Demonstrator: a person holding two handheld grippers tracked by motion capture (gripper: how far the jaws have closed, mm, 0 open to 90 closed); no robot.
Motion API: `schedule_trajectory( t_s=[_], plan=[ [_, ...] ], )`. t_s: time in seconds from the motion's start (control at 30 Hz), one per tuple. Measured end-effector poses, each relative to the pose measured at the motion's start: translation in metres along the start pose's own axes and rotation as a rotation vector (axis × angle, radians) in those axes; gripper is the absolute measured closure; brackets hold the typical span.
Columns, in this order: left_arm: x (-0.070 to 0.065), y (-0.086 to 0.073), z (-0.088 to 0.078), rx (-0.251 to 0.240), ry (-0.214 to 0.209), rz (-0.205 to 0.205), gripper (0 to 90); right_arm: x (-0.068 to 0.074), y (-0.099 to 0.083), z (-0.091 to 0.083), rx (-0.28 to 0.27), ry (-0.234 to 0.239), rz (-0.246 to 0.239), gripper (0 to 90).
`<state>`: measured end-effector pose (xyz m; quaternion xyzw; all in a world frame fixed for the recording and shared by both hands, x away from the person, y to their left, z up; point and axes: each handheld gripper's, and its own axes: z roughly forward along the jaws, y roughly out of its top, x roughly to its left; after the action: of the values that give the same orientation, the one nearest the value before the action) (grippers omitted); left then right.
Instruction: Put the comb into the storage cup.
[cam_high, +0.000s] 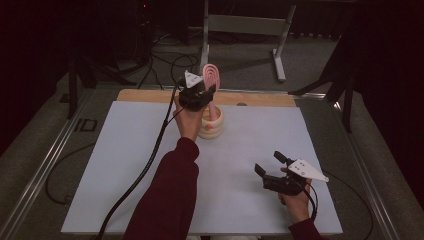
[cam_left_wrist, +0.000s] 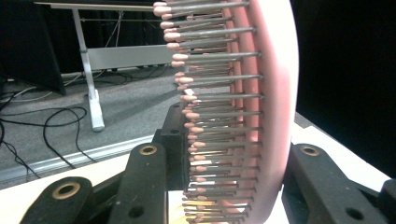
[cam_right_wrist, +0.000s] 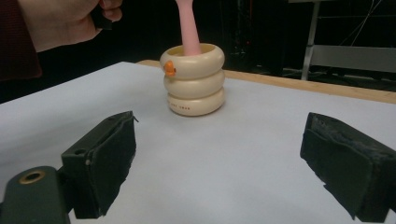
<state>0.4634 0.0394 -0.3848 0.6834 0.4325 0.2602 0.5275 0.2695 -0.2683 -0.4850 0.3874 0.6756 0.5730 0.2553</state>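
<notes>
The left gripper has its jaws clamped on the head of a pink hairbrush. In the left gripper view the jaws press on either side of the brush head, and its rows of metal bristles with pink tips point toward nine o'clock. The brush stands nearly upright, head up, and its handle goes down into a cream ringed holder. That holder sits on the counter at about twelve o'clock from its centre, just short of the wooden strip along the far edge. In the right gripper view the holder looks like three stacked rings with a small orange mark on the top ring, and the handle leans slightly toward eleven o'clock. The person's left hand holds the gripper from below, at about seven o'clock of the holder.

The right gripper rests near the counter's five o'clock corner, well apart from the holder. Its jaws stand wide with nothing between them and point toward ten o'clock.
</notes>
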Motion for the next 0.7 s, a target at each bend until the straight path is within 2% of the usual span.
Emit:
schedule_trajectory(
  t_s=[0.7],
  plan=[
    [-0.006, -0.012, 0.008, 0.017, 0.006, -0.009, 63.8, 0.0, 0.0, 0.0, 0.0, 0.0, 0.003, 10.4]
  ],
)
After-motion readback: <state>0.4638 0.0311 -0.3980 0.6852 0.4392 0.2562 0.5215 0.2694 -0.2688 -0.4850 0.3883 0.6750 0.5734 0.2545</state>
